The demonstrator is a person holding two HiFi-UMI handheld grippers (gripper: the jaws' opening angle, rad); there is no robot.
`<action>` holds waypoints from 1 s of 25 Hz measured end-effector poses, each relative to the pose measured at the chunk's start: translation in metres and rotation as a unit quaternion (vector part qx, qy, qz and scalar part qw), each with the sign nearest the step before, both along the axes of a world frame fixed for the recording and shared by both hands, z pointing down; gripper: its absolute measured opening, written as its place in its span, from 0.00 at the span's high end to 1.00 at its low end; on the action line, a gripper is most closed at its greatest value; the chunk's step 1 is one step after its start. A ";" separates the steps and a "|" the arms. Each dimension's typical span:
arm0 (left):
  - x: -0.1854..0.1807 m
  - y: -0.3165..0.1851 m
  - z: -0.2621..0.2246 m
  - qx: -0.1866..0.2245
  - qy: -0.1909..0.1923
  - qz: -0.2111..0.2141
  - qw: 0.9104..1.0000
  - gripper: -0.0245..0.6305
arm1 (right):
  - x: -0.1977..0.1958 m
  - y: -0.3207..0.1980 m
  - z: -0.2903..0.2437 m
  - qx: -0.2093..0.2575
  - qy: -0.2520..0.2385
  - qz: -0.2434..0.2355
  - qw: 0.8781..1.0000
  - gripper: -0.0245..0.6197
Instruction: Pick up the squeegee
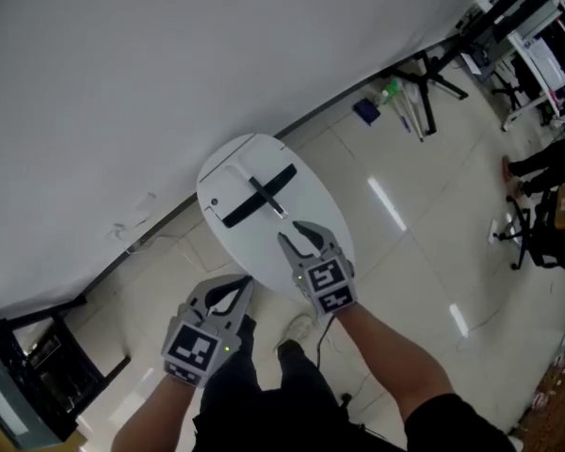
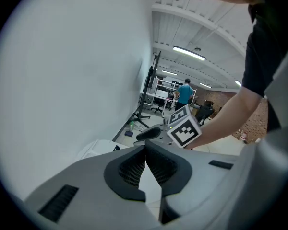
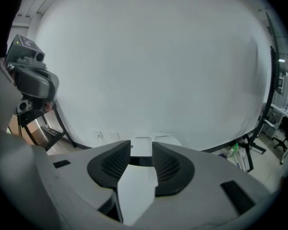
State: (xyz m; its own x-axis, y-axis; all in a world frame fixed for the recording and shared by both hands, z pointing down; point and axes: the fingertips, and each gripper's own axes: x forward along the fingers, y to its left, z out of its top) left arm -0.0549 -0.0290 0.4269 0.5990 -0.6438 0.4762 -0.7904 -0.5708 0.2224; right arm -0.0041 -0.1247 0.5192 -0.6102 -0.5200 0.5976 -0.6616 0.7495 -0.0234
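Observation:
The squeegee (image 1: 260, 196), black with a long blade and a short crossing handle, lies flat on a small white oval table (image 1: 306, 191) against the wall. My right gripper (image 1: 297, 234) hovers over the table's near edge, just short of the squeegee, open and empty. In the right gripper view (image 3: 141, 152) the white tabletop (image 3: 142, 144) and a dark strip, probably the squeegee's blade, show in the gap. My left gripper (image 1: 237, 288) hangs lower and left, off the table, its fingertips together; it is shut (image 2: 144, 152) with nothing held.
A white wall (image 1: 151, 83) runs behind the table. A black tripod stand (image 1: 424, 78) and bottles (image 1: 388, 92) sit at the wall to the right. A black rack (image 1: 38, 365) stands at lower left. Chairs and shelving crowd the far right.

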 end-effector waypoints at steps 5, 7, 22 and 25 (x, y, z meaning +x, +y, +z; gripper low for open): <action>-0.025 -0.031 0.038 -0.018 0.005 0.003 1.000 0.97 | -0.030 -0.052 0.070 -0.007 0.026 0.000 1.000 0.74; -0.033 -0.045 0.053 -0.025 0.007 -0.004 1.000 0.97 | -0.041 -0.069 0.097 -0.007 0.038 -0.004 0.999 0.74; -0.056 -0.089 0.128 -0.058 0.023 -0.048 0.997 0.97 | -0.065 -0.120 0.207 -0.040 0.097 -0.033 0.994 0.74; -0.058 -0.090 0.133 -0.061 0.024 -0.050 0.997 0.97 | -0.068 -0.126 0.218 -0.044 0.104 -0.038 0.993 0.74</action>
